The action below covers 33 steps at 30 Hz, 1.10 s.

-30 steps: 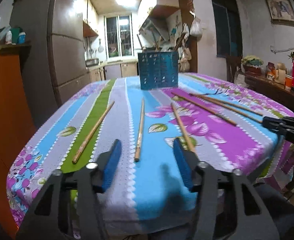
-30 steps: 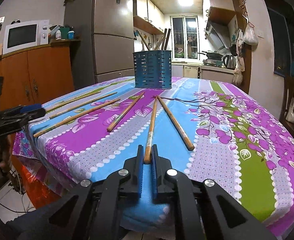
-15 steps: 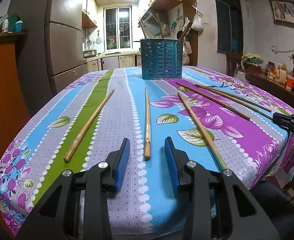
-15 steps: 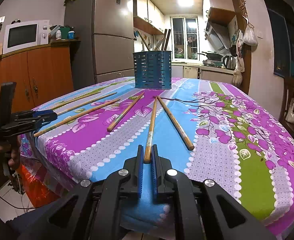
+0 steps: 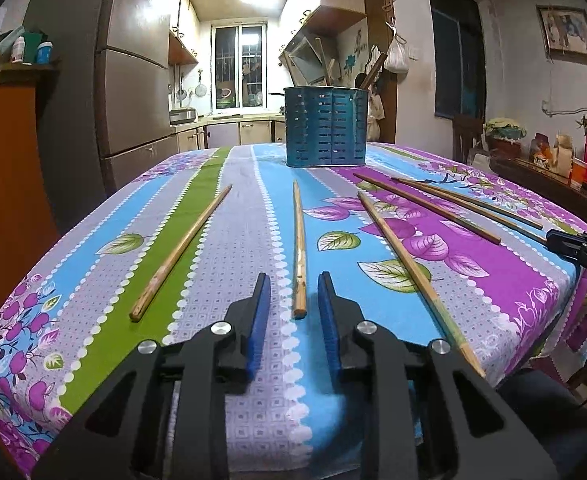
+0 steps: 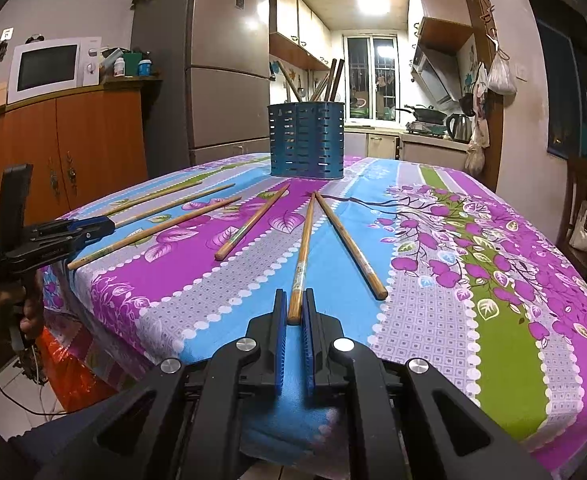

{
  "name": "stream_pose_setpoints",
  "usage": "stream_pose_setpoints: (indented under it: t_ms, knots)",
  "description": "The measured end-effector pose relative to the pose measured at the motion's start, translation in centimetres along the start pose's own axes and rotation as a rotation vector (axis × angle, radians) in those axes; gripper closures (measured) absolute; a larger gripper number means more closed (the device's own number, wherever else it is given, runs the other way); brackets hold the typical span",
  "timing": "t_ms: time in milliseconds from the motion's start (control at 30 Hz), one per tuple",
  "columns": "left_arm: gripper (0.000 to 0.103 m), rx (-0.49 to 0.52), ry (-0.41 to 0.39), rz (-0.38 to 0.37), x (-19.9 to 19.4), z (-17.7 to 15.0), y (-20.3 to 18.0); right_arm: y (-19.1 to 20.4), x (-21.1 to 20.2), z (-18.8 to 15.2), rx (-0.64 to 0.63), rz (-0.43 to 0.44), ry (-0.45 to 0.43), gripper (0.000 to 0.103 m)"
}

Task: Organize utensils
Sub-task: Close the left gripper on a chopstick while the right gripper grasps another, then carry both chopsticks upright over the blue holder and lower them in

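Note:
Several wooden chopsticks lie on a floral tablecloth [image 5: 229, 264]. A blue slotted utensil holder [image 5: 325, 126] stands at the far end and holds a few sticks; it also shows in the right wrist view [image 6: 306, 142]. My left gripper [image 5: 293, 294] is open, with its jaws on either side of the near end of one chopstick [image 5: 299, 248] and clear of it. My right gripper [image 6: 294, 307] is shut on the near end of another chopstick [image 6: 303, 248], which rests on the cloth.
Other chopsticks lie left [image 5: 181, 250] and right [image 5: 409, 268] of the left gripper. In the right wrist view one chopstick [image 6: 351, 246] lies just right of the held one. The table's near edge is close under both grippers. A fridge [image 6: 209, 96] and an orange cabinet [image 6: 73, 148] stand behind.
My left gripper has moved forward and down to the chopstick's end, and its jaws have narrowed around it. The right gripper has stayed shut on its chopstick.

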<state>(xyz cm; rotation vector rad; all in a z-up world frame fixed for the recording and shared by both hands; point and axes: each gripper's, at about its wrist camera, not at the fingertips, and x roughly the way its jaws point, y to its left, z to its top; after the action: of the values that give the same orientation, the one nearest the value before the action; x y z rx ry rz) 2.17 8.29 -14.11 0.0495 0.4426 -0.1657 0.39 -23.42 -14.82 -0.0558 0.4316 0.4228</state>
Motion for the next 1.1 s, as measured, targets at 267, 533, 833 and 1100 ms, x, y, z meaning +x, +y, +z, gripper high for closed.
stream_pose_setpoints:
  t_ms: [267, 533, 833, 1100]
  knots:
    - [0.098, -0.013, -0.004, 0.017, -0.3, 0.1, 0.0, 0.5, -0.3, -0.2, 0.015, -0.034, -0.026, 0.095]
    - [0.098, -0.007, -0.072, -0.006, -3.1, 2.6, -0.2, 0.8, -3.5, 2.9, 0.003, -0.052, -0.113, 0.095]
    - [0.098, 0.08, -0.259, -0.042, -5.8, 11.8, -0.9, 0.2, -6.2, 11.0, -0.071, -0.045, -0.242, 0.095]
    - [0.098, 0.1, -0.292, -0.076, -3.1, 19.3, -1.4, -1.4, -4.1, 18.7, -0.075, -0.009, -0.271, 0.095]
